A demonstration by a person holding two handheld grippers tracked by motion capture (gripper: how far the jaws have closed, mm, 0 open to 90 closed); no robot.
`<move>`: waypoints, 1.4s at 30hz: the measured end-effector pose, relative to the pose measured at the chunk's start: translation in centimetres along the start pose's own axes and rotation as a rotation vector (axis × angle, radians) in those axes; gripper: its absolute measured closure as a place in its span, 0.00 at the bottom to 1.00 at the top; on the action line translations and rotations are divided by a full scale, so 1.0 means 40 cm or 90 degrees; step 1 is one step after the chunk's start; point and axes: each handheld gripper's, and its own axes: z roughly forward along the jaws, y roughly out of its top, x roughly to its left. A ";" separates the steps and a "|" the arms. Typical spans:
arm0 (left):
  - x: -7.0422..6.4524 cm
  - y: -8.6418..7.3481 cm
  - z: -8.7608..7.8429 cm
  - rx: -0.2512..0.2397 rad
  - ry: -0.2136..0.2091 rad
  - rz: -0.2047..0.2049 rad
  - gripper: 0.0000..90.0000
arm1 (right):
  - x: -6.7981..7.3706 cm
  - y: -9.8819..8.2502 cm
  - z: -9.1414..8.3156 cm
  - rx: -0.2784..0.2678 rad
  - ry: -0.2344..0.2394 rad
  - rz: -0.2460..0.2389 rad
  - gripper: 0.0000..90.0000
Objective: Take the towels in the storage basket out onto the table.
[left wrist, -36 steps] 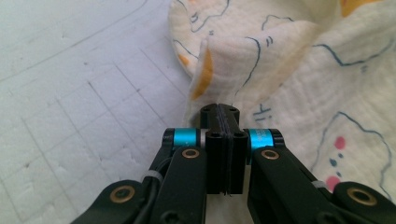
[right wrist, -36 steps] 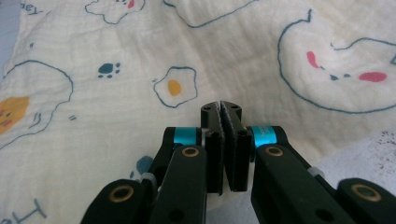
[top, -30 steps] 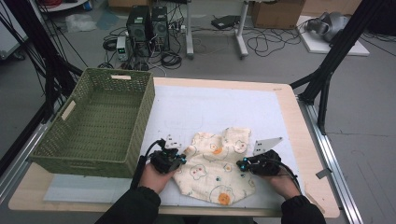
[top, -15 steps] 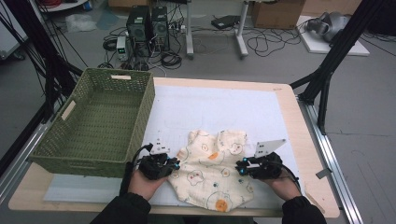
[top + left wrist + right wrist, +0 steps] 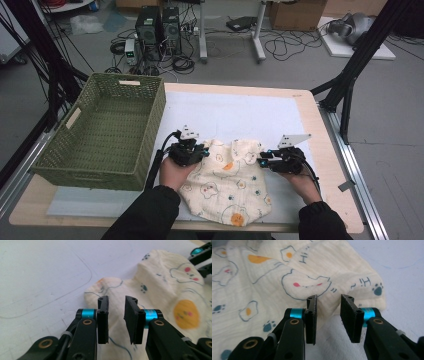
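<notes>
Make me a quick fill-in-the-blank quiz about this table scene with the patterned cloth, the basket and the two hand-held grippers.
1. The woven basket is ____ in colour.
2. The cream cloth lies ____ the left hand-held gripper and the right hand-held gripper.
3. Both pairs of jaws stand ____, gripping nothing.
4. The basket sits to the ____ of the cloth in the high view.

Missing words: green; between; open; left

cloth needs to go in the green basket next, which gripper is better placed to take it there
Left, probably. The left gripper sits at the cloth edge nearest the basket; the right gripper is across it.
</notes>
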 end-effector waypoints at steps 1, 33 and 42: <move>0.003 -0.001 0.013 0.005 0.000 -0.008 0.79 | -0.004 0.000 0.010 0.006 -0.001 0.000 0.74; 0.085 0.033 -0.029 -0.107 0.148 -0.053 0.78 | -0.081 0.093 -0.035 0.014 -0.082 0.001 0.71; 0.046 -0.033 -0.066 -0.089 0.085 -0.026 0.78 | 0.001 0.017 -0.089 -0.017 -0.032 -0.018 0.67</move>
